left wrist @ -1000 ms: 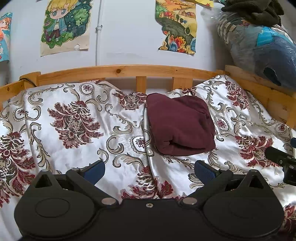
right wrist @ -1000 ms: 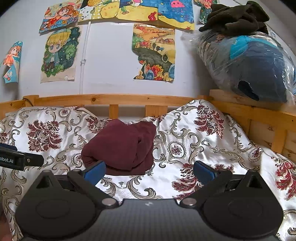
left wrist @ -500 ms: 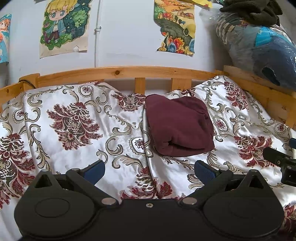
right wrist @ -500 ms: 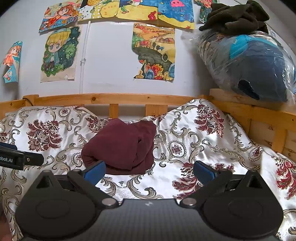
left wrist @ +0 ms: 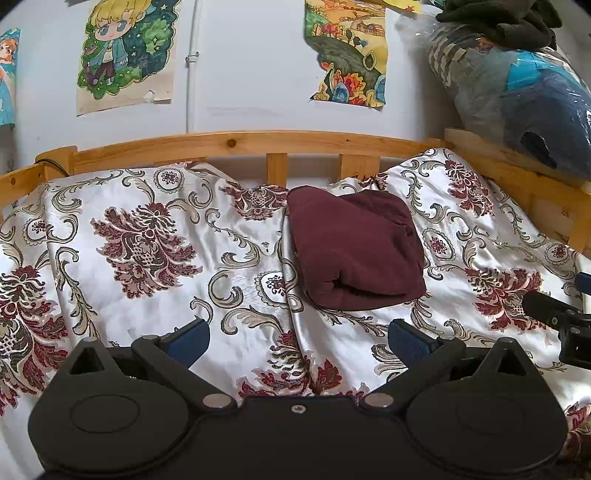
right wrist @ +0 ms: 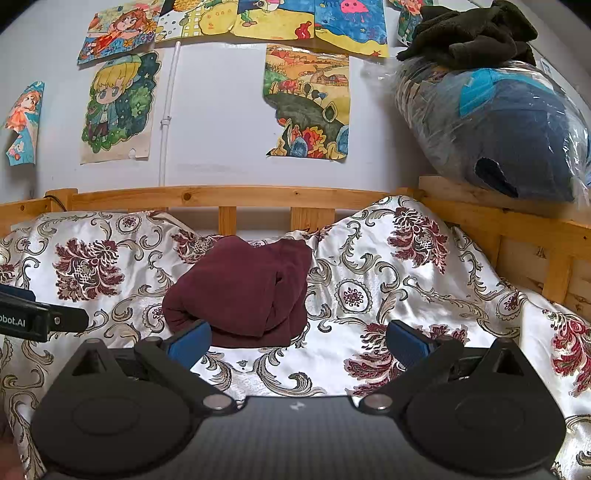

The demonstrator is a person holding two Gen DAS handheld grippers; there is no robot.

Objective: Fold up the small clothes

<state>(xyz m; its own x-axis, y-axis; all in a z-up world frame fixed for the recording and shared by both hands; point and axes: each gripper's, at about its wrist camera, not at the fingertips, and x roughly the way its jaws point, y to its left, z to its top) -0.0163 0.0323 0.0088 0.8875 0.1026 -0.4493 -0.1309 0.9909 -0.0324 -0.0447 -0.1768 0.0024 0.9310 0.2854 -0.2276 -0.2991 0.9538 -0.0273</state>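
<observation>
Both grippers unmoved, garment (left wrist: 354, 247) still folded

One folded maroon garment (left wrist: 354, 247) lies on one bed (left wrist: 229, 142). Two tongs: left tongs (left wrist: 297, 338), right tongs (right wrist: 297, 338). One bagged bundle (right wrist: 509, 133), one dark cloth (right wrist: 472, 33).

A home bedroom, likely a child's. A wooden bed frame (right wrist: 236, 197) with slats holds a shiny flowered bedspread (right wrist: 399, 266). Hand-coloured cartoon drawings (right wrist: 118, 107) are stuck on the white wall (right wrist: 221, 110), and bedding packed in a clear plastic bag (right wrist: 509, 129) sits on the rail.
</observation>
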